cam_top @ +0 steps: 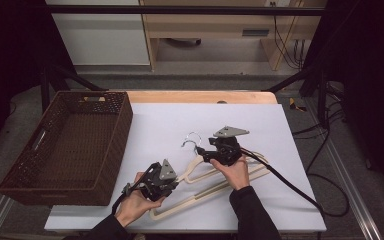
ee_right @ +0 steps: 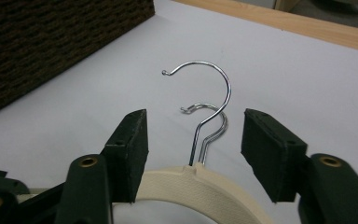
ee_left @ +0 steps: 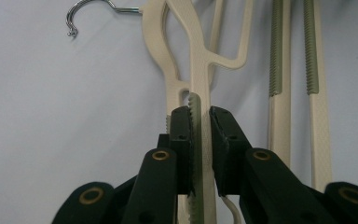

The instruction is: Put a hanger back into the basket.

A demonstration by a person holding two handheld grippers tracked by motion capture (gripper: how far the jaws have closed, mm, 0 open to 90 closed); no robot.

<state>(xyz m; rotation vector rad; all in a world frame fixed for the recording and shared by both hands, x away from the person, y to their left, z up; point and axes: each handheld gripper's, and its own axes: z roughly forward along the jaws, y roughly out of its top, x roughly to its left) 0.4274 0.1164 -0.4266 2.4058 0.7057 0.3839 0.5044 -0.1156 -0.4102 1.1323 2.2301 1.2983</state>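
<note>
The hangers (cam_top: 215,182), light, stiff, smooth plastic lying stacked on the bench (cam_top: 290,130), are pinched at one arm by the left hand-held gripper (ee_left: 200,116), while the right hand-held gripper (ee_right: 193,135) stands half open astride the neck below the hooks (ee_right: 209,100), probably the firmest hold.

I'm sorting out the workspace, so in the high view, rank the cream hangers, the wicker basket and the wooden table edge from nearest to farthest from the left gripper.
From the left gripper:
1. Cream hangers: clamped in its jaws, stretching to its right.
2. Wicker basket: just to its left.
3. Wooden table edge: along the far side.
</note>
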